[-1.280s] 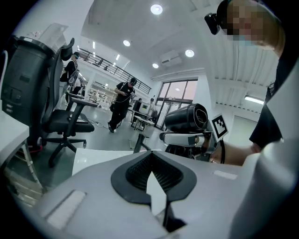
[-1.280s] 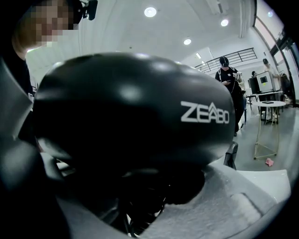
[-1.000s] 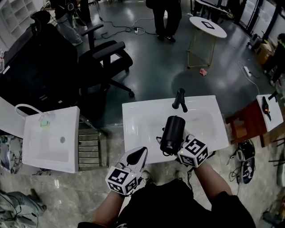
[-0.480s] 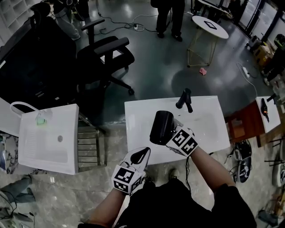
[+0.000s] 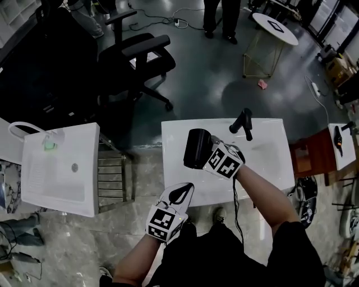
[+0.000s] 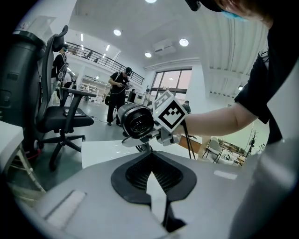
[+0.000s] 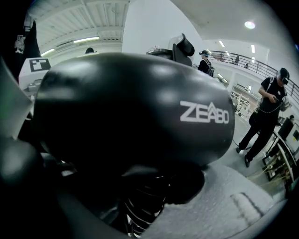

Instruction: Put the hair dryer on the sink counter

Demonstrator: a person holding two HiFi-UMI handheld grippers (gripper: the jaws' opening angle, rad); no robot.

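Observation:
A black hair dryer [image 5: 196,148] hangs over the left part of the white sink counter [image 5: 178,188], left of the black faucet [image 5: 244,121]. My right gripper [image 5: 210,157] is shut on it from the right. In the right gripper view the dryer's body [image 7: 131,107] fills the picture and hides the jaws. The left gripper view shows the dryer's barrel [image 6: 136,122] end-on above the counter [image 6: 100,151]. My left gripper [image 5: 181,194] is at the counter's front edge, its jaws closed together with nothing between them [image 6: 154,186].
A second white sink [image 5: 56,168] stands at the left, with a metal rack [image 5: 112,178] between the two. Behind them are a black office chair [image 5: 140,53] and a round white table [image 5: 275,27]. A person [image 5: 219,17] stands far back. A brown stand [image 5: 314,156] is at the right.
My right gripper has carried the hair dryer left and lower over the counter, rolling it. The left gripper has sunk slightly near the front edge.

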